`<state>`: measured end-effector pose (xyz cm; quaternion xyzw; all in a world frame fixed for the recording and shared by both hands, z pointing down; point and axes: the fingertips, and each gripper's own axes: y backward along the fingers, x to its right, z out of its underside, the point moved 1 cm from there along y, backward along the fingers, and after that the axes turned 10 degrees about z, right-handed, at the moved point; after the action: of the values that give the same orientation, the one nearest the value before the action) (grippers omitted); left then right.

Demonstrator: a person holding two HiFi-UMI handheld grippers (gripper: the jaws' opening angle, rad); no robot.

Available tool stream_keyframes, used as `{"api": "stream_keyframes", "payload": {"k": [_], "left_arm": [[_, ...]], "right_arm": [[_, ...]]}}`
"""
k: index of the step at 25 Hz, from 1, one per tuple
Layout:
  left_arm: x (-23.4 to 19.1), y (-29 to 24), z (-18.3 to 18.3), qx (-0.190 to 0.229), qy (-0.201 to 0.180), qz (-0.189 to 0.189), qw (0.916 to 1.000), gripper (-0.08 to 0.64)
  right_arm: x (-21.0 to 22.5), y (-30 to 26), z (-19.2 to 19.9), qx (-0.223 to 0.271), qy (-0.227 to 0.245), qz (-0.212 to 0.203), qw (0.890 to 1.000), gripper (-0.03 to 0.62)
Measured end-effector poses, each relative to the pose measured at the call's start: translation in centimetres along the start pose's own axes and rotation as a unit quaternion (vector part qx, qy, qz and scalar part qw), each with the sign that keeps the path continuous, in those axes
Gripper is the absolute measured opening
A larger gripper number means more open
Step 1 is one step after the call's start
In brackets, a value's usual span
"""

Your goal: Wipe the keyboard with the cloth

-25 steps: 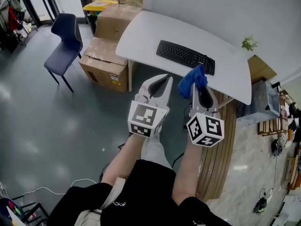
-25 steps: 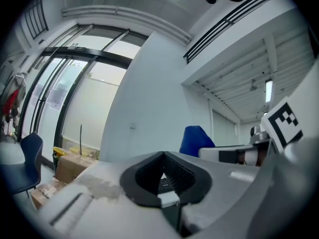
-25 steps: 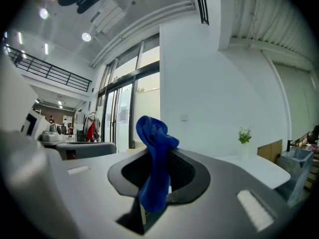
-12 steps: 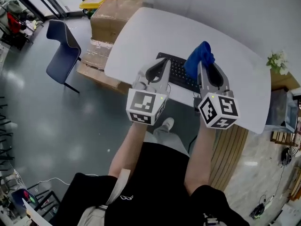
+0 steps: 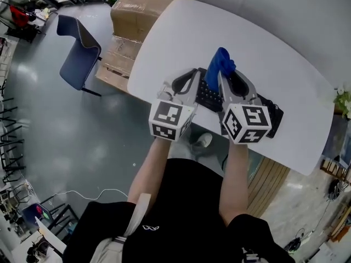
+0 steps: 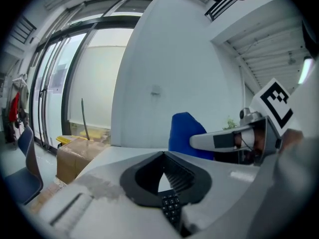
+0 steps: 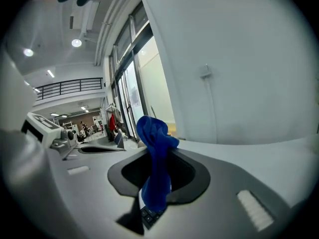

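Note:
A black keyboard (image 5: 209, 96) lies on the white table (image 5: 170, 37), mostly hidden under both grippers; its right end (image 5: 272, 115) shows past the right one. My right gripper (image 5: 221, 76) is shut on a blue cloth (image 5: 220, 63) that bunches above the jaw tips. In the right gripper view the cloth (image 7: 155, 156) hangs between the jaws, with keyboard keys (image 7: 148, 216) just below. My left gripper (image 5: 194, 74) is beside it over the keyboard's left part, shut and holding nothing. In the left gripper view, keys (image 6: 171, 208) show under the closed jaws (image 6: 163, 154), with the cloth (image 6: 183, 133) to the right.
Cardboard boxes (image 5: 143, 5) stand at the table's far left end, a blue chair (image 5: 78, 45) on the floor beyond them. A small plant (image 5: 344, 99) sits at the right edge. A wooden panel (image 5: 270, 186) runs below the table's near right side.
Both grippers have moved forward from in front of the table to above the keyboard. The right one still holds the cloth.

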<state>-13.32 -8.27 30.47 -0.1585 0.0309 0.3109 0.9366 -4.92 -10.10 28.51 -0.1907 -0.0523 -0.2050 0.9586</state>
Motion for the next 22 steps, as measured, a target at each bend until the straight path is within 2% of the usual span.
{"api": "stream_keyframes", "payload": {"k": [4, 10, 22], "left_arm": [[-1.8, -2.0, 1.8, -0.036, 0.004, 0.016, 0.9992, -0.002], [-3.2, -4.1, 6.1, -0.085, 0.020, 0.034, 0.9957, -0.002], [-4.8, -6.6, 12.4, -0.163, 0.056, 0.065, 0.9829, -0.002]], "right_arm": [[-0.6, -3.2, 2.2, -0.040, -0.010, -0.014, 0.999, 0.080], [-0.4, -6.5, 6.9, -0.091, -0.036, -0.008, 0.995, 0.080], [0.2, -9.7, 12.7, -0.149, -0.067, 0.000, 0.987, 0.080]]}}
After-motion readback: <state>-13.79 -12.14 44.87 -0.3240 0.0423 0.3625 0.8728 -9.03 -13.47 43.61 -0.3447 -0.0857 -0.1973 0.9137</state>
